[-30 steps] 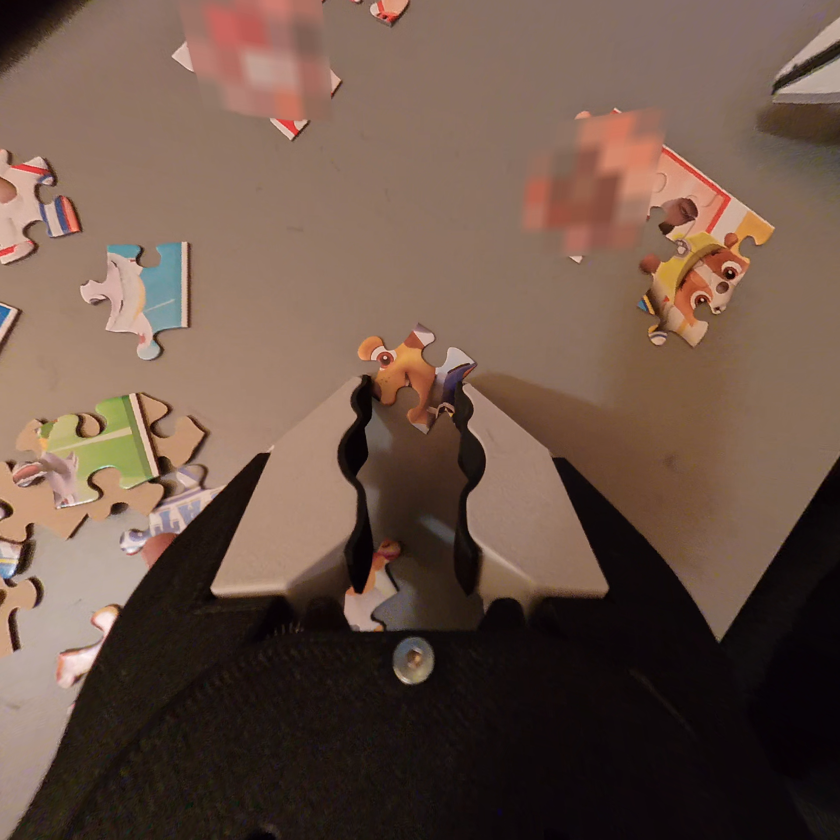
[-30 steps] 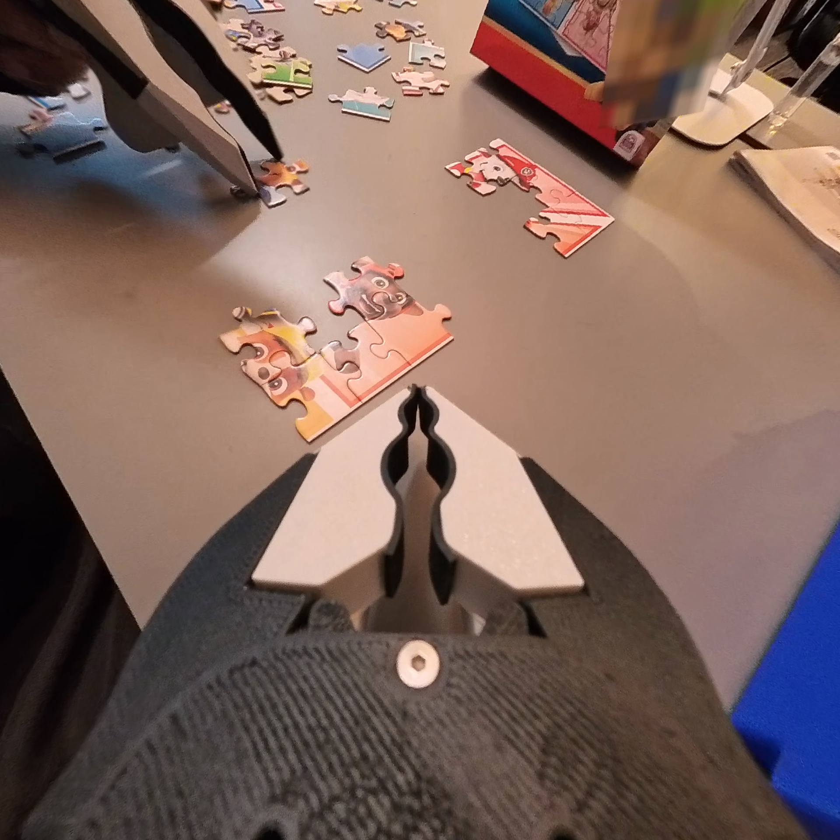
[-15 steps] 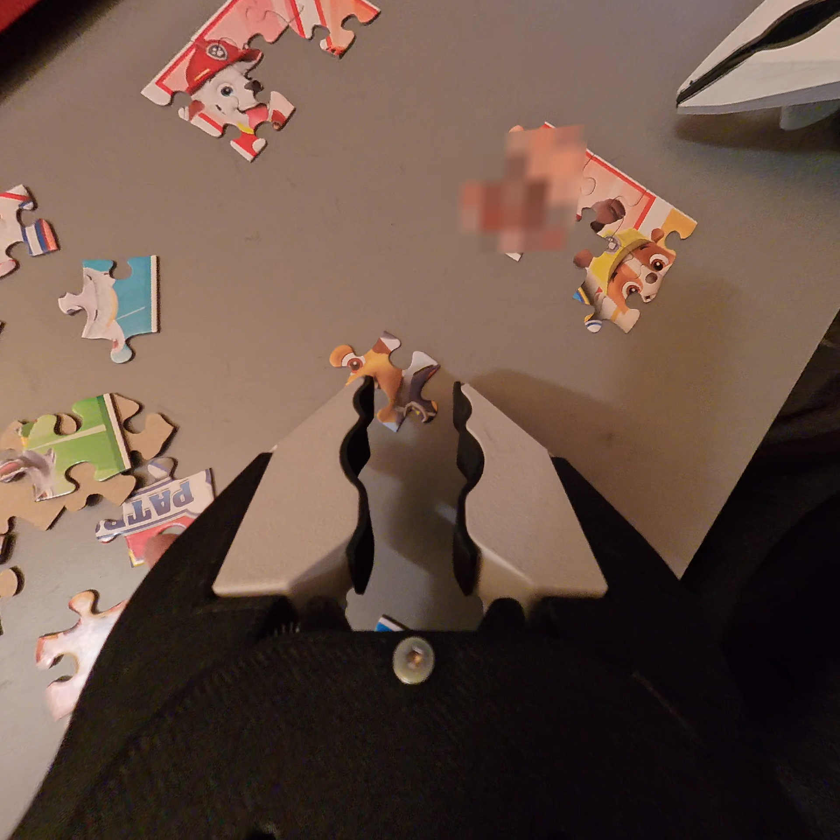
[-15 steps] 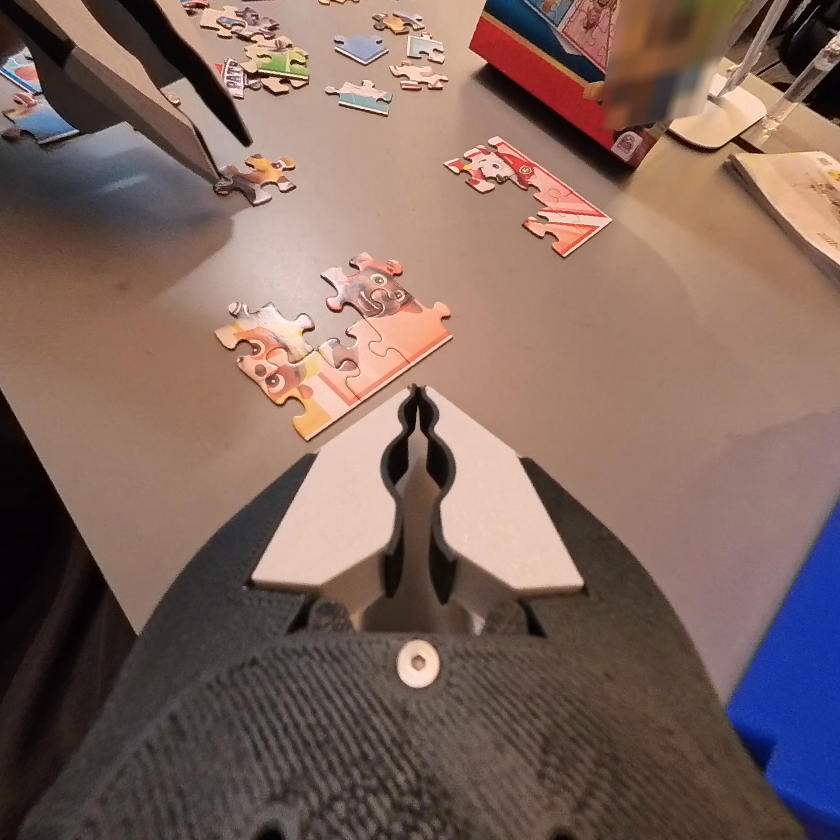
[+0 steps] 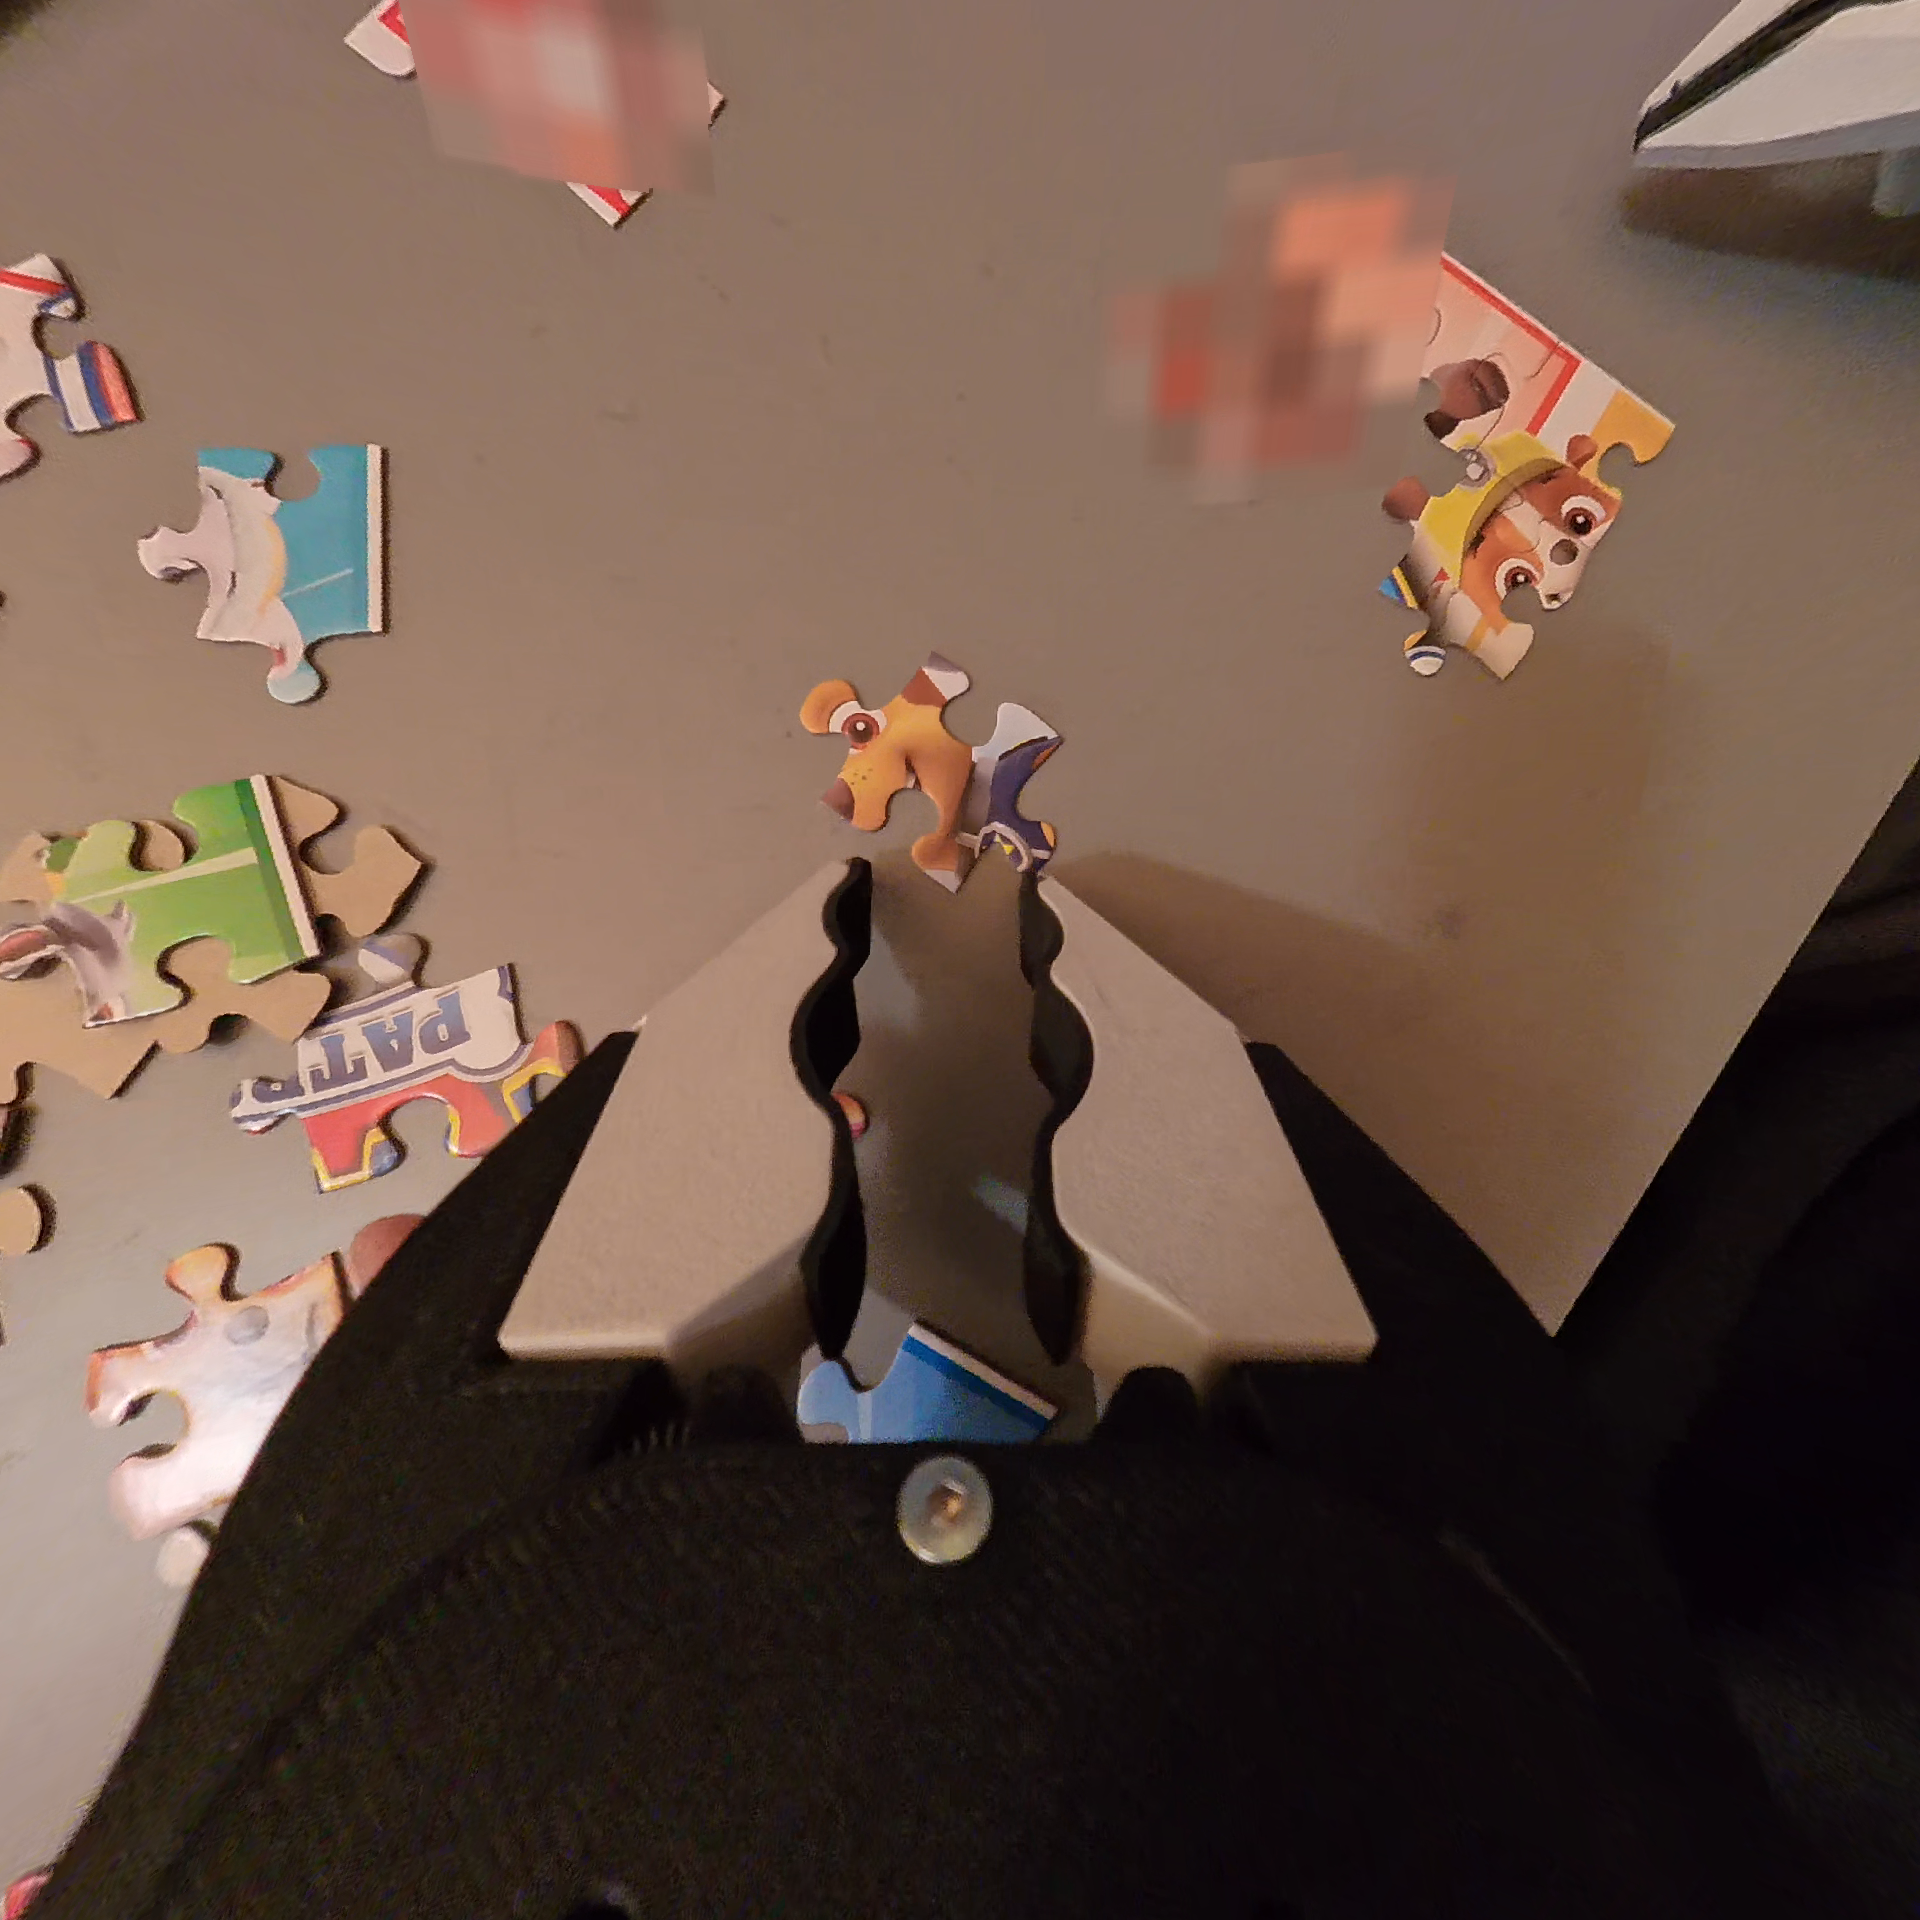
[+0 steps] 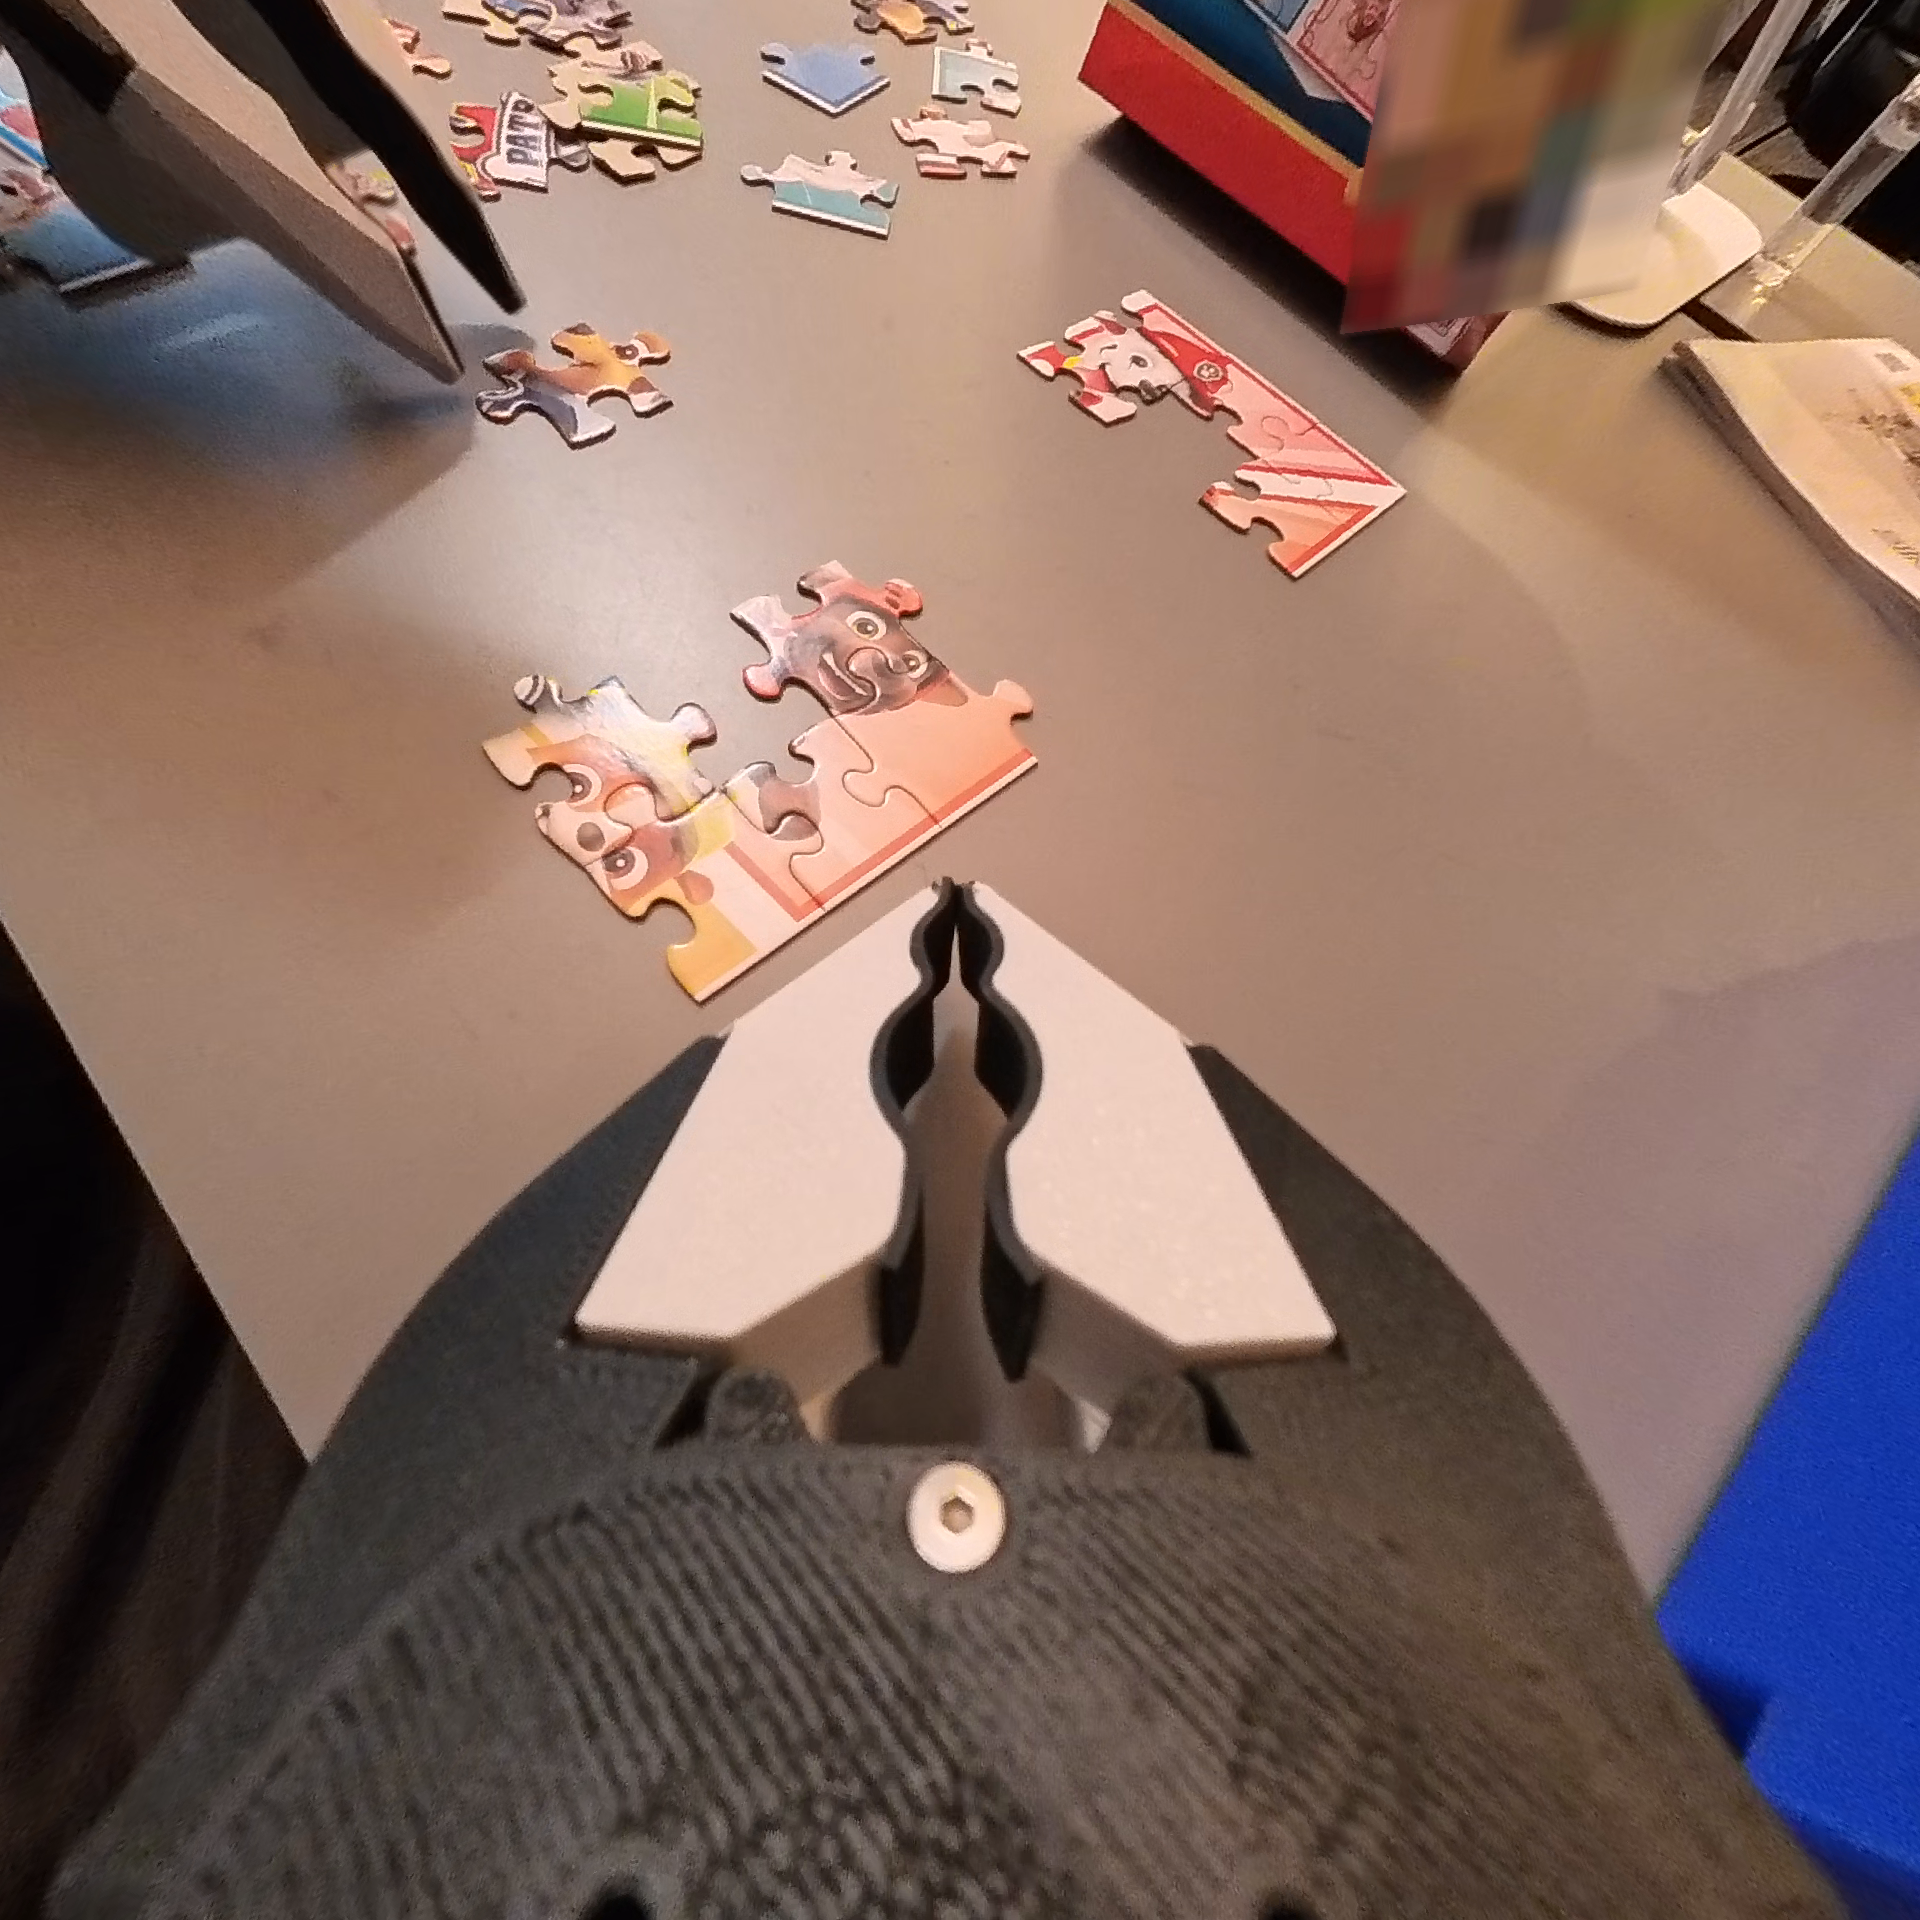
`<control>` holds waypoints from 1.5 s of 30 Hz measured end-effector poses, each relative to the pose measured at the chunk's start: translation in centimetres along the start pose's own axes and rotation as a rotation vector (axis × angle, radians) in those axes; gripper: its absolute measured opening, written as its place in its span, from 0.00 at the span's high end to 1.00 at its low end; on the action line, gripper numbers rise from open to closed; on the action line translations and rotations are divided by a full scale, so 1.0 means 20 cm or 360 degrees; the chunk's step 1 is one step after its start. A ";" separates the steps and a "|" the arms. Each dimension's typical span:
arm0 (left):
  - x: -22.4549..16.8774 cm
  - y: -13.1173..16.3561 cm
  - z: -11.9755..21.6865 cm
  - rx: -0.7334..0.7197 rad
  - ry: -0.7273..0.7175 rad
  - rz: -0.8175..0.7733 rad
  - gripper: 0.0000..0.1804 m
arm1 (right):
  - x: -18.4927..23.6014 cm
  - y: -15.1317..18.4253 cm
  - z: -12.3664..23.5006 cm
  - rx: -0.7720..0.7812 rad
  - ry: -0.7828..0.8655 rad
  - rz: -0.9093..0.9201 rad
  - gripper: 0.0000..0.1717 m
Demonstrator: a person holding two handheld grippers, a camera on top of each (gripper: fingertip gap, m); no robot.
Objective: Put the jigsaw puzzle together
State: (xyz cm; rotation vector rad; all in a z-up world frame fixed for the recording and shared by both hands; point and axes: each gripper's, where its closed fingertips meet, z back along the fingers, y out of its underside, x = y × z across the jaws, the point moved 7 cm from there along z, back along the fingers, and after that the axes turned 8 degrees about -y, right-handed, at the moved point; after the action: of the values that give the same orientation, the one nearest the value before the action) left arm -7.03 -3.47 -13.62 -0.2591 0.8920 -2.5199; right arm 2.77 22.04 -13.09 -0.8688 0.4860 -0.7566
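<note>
Left gripper, jaws parted, beside a flat cardboard puzzle piece; right gripper clenched on nothing, above the smooth grey table.

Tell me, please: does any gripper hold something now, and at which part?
Nothing is held. The left gripper is open just short of the flat orange dog puzzle piece; the right gripper is shut on nothing.

Orange-and-purple puzzle piece, teal-and-white piece, green-striped piece, grey table.
</note>
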 end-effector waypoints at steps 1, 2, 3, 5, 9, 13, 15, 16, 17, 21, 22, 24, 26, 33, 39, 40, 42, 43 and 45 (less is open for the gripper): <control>0.00 0.00 0.00 0.0007 -0.0003 -0.0008 0.86 | 0.00 0.00 0.00 -0.0001 0.0000 -0.0001 1.00; -0.01 0.00 -0.01 0.0015 -0.0005 -0.0017 0.85 | 0.00 0.00 0.00 -0.0002 0.0000 -0.0001 1.00; -0.02 0.01 -0.01 0.0019 -0.0004 -0.0025 0.85 | 0.00 0.00 0.00 -0.0002 0.0001 -0.0001 1.00; -0.03 0.00 -0.02 0.0014 0.0001 -0.0032 0.86 | 0.00 0.00 0.00 -0.0001 0.0001 0.0000 1.00; -0.04 0.00 -0.02 0.0011 0.0030 -0.0032 0.90 | 0.00 0.00 0.00 0.0002 0.0005 0.0005 1.00; -0.06 -0.01 -0.02 0.0005 0.0056 -0.0043 0.95 | 0.00 0.00 0.00 0.0003 0.0004 0.0003 1.00; -0.07 -0.01 -0.02 0.0003 0.0059 -0.0054 0.96 | 0.00 0.00 0.00 0.0003 0.0005 0.0003 1.00; -0.08 -0.01 -0.02 0.0002 0.0061 -0.0057 0.96 | 0.00 0.00 0.00 0.0004 0.0005 0.0004 1.00; -0.08 -0.01 -0.03 0.0001 0.0063 -0.0061 0.97 | 0.00 0.00 0.00 0.0005 0.0005 0.0004 1.00; -0.09 -0.01 -0.03 0.0003 0.0074 -0.0067 0.99 | 0.00 0.00 0.00 0.0005 0.0007 0.0008 1.00; -0.09 -0.01 -0.03 0.0003 0.0079 -0.0066 0.99 | 0.00 0.00 0.00 0.0005 0.0007 0.0008 1.00; -0.09 -0.01 -0.02 0.0001 0.0090 -0.0063 1.00 | 0.00 0.00 0.00 0.0006 0.0007 0.0008 1.00; -0.10 -0.01 -0.02 -0.0001 0.0098 -0.0064 1.00 | 0.00 0.00 0.00 0.0006 0.0008 0.0009 1.00; -0.10 -0.01 -0.02 -0.0003 0.0100 -0.0079 1.00 | 0.00 0.00 0.00 0.0008 0.0008 0.0009 1.00; -0.09 -0.03 -0.01 -0.0076 0.0128 -0.0025 0.93 | 0.00 0.00 0.00 0.0009 0.0007 0.0007 1.00; -0.09 -0.03 -0.01 -0.0077 0.0124 -0.0022 0.92 | 0.00 0.00 0.00 0.0010 0.0007 0.0007 1.00; -0.09 -0.02 -0.02 -0.0062 0.0100 -0.0033 0.89 | 0.00 0.00 0.00 0.0010 0.0009 0.0009 1.00; -0.09 -0.02 -0.03 -0.0051 0.0089 -0.0043 0.88 | 0.00 0.00 0.00 0.0010 0.0009 0.0009 1.00; -0.10 -0.02 -0.04 -0.0045 0.0073 -0.0059 0.89 | 0.00 0.00 0.00 0.0010 0.0009 0.0010 1.00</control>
State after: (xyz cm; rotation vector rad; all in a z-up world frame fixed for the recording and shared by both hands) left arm -5.63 -1.91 -14.05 -0.2293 0.9496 -2.5583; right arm 2.78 21.98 -13.18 -0.8589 0.4910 -0.7549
